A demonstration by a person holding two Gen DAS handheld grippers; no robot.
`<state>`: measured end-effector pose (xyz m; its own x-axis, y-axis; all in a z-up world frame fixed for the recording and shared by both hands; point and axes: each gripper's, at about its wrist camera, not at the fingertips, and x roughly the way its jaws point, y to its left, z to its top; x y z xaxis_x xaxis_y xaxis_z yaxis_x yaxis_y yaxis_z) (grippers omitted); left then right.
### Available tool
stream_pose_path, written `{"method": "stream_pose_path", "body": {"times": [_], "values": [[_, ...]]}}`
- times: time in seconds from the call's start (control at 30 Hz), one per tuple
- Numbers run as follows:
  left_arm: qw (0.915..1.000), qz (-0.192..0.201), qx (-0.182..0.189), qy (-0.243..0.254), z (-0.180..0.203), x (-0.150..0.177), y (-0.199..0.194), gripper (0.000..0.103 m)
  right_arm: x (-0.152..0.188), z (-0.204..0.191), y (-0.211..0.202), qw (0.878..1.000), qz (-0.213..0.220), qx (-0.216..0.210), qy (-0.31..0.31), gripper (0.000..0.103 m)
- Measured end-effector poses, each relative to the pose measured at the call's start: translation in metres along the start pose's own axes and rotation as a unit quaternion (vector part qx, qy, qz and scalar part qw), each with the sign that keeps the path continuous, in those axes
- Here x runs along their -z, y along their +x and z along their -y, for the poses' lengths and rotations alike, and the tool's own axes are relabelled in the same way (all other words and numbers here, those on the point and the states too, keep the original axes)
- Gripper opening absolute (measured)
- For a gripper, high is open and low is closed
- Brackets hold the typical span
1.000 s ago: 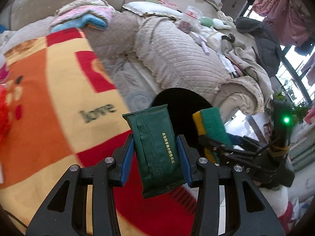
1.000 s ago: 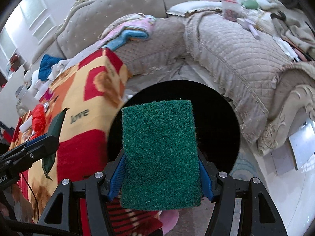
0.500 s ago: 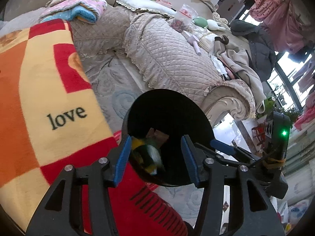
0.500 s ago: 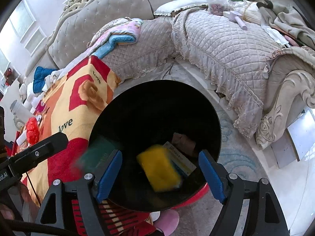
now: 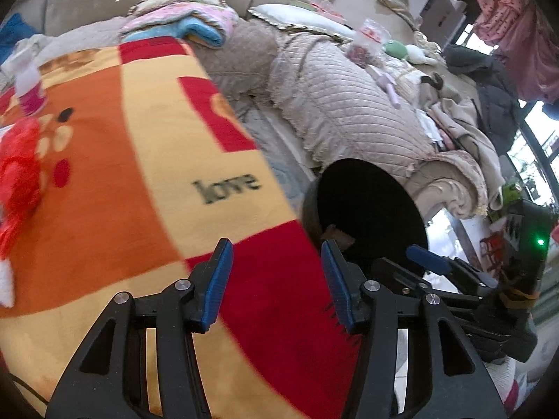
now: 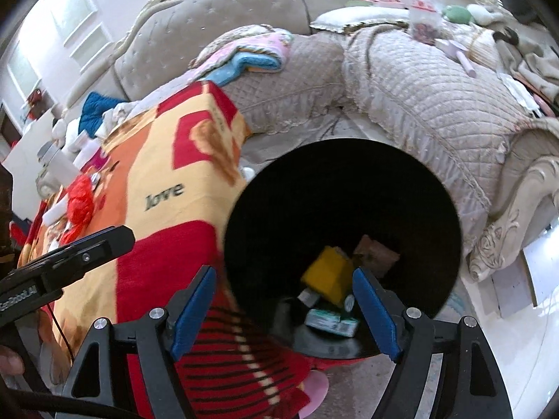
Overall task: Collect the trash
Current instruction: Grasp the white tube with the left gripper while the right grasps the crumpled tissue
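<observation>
both grippers empty: left gripper (image 5: 276,282) jaws apart over the blanket (image 5: 139,174), right gripper (image 6: 284,310) wide above the black bin (image 6: 349,188), centre frame. yellow sponge (image 6: 328,276) and green packet (image 6: 332,321) lie inside.

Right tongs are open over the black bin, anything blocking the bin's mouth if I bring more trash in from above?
Nothing visible does. The black bin has no lid and its mouth is open; the yellow sponge and wrappers lie low at the bottom. The blanket only borders the bin's left rim.
</observation>
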<state>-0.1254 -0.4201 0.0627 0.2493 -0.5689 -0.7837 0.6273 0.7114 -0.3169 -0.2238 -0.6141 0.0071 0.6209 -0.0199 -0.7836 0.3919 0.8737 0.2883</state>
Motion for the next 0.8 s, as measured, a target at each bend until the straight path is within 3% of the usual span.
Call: {"method": "stream_pose_path", "body": {"times": [0.5, 0.8], "values": [[0.9956, 0.015, -0.068, -0.062, -0.089, 0.032, -0.056, 0.051, 0.009, -0.091, 0.019, 0.996, -0.028, -0.045, -0.075, 0.078], [0.9872, 0.034, -0.107, -0.113, -0.159, 0.055, -0.106, 0.051, 0.023, -0.169, 0.033, 0.983, -0.045, -0.098, -0.151, 0.078]]}}
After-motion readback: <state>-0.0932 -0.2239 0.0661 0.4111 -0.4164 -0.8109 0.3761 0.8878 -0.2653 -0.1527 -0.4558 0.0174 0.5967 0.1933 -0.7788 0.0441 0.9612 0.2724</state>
